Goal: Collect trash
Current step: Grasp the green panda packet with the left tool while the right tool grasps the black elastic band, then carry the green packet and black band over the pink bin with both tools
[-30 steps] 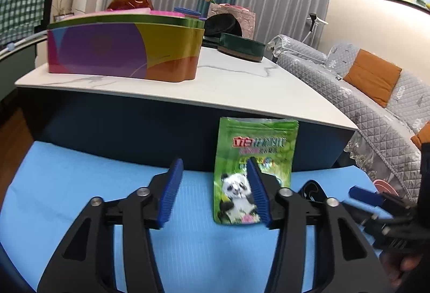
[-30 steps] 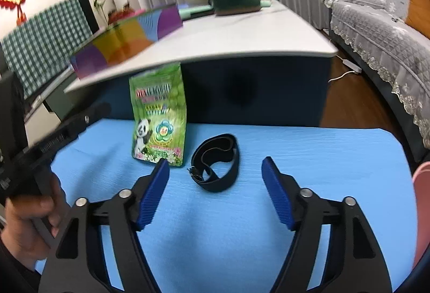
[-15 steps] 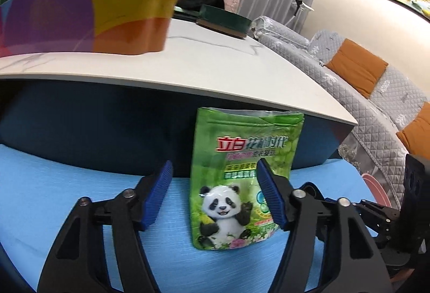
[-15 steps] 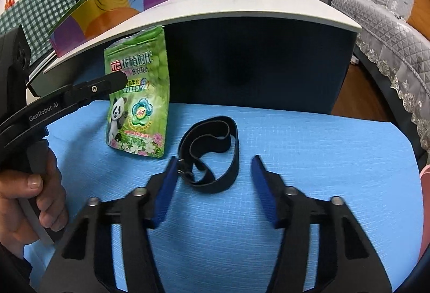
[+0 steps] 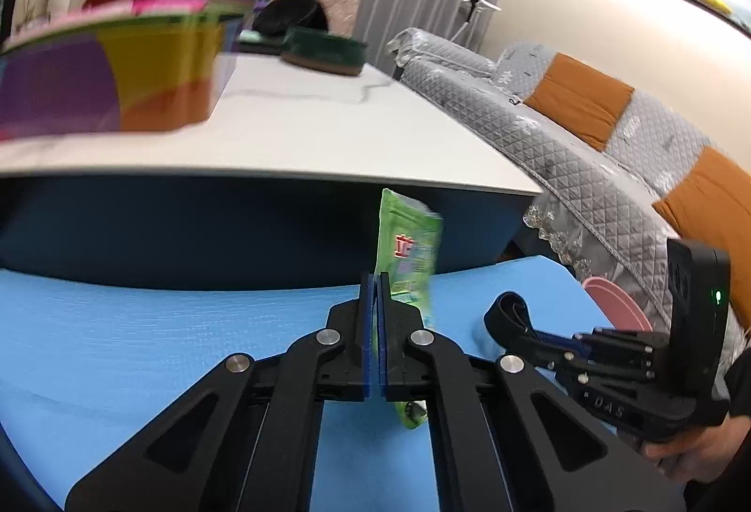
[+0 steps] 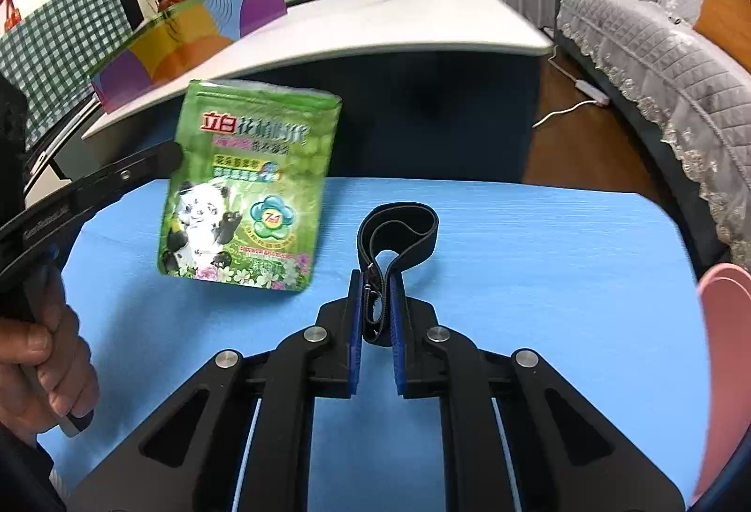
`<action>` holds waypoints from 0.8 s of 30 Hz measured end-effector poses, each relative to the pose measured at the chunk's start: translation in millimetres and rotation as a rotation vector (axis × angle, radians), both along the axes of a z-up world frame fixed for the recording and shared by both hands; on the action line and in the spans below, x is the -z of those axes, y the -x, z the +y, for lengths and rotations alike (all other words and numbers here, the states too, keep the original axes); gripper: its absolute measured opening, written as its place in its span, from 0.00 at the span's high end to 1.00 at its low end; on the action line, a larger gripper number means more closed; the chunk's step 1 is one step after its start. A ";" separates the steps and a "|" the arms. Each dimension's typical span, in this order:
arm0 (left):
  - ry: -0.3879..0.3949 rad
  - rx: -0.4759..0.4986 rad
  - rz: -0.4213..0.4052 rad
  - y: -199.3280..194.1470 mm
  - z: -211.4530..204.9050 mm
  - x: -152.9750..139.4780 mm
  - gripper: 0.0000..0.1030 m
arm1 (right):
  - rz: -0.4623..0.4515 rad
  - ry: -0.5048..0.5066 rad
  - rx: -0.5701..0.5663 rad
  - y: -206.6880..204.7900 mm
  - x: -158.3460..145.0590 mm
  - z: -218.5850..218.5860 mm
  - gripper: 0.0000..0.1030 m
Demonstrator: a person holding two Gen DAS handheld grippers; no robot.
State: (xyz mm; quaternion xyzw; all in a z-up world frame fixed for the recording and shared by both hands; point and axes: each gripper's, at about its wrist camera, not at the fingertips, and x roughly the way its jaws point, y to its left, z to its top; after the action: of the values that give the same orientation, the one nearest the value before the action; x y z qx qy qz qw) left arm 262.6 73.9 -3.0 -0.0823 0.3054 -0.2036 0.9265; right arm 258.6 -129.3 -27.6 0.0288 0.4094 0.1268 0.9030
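Left wrist view: the grab step is in hand. The left hand-held gripper (image 5: 374, 301) has its blue pads pressed together on the edge of the green pouch (image 5: 409, 258), which stands edge-on over the blue mat (image 5: 141, 338), in front of the desk (image 5: 291, 136).

Right wrist view: the right hand-held gripper (image 6: 375, 310) is closing, its pads pinching the near end of the black strap (image 6: 396, 230), which lies on the mat just right of the pouch (image 6: 249, 188). Next, I judge, both pieces need lifting and carrying to a bin; none shows.
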 end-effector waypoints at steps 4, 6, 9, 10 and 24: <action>-0.024 -0.006 -0.031 19.6 -7.9 -16.0 1.00 | -0.034 0.007 0.004 19.9 -18.5 -9.3 0.90; -0.035 -0.018 -0.046 29.3 -10.8 -23.5 1.00 | -0.060 0.016 0.001 33.8 -30.5 -15.1 0.90; -0.064 -0.056 -0.067 47.7 -15.3 -32.1 1.00 | -0.088 0.024 0.002 54.4 -45.7 -26.1 0.90; -0.070 -0.069 -0.073 54.6 -15.3 -33.8 1.00 | -0.096 0.023 0.004 61.1 -50.2 -30.7 0.90; -0.128 -0.129 -0.127 115.9 -35.8 -57.7 1.00 | -0.204 0.037 0.007 125.2 -118.7 -88.3 0.90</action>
State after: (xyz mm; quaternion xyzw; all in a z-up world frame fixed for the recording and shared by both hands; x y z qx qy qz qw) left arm 146.7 38.1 54.6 -0.0293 0.2523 -0.1282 0.9587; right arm 133.4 -217.5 91.1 0.0006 0.3174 0.1186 0.9409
